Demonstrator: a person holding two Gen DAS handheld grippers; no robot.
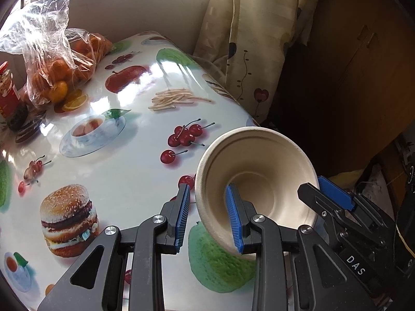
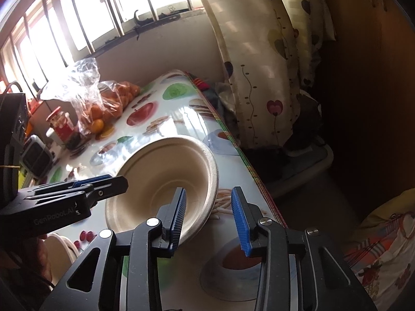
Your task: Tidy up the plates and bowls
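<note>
Glossy food-print tablecloth point(image 1: 129, 155) | barred window point(image 2: 77, 26), curtain point(image 2: 259, 51) | right gripper point(image 2: 208, 202) open around bowl point(image 2: 155, 181) rim; left gripper point(image 1: 207, 199): hold unclear

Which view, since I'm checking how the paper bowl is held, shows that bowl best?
The right wrist view: the paper bowl shows nearly whole, tilted, with the left gripper at one rim and the right gripper straddling the other. The left wrist view shows its inside close up, the near wall between the left gripper's fingers.
</note>
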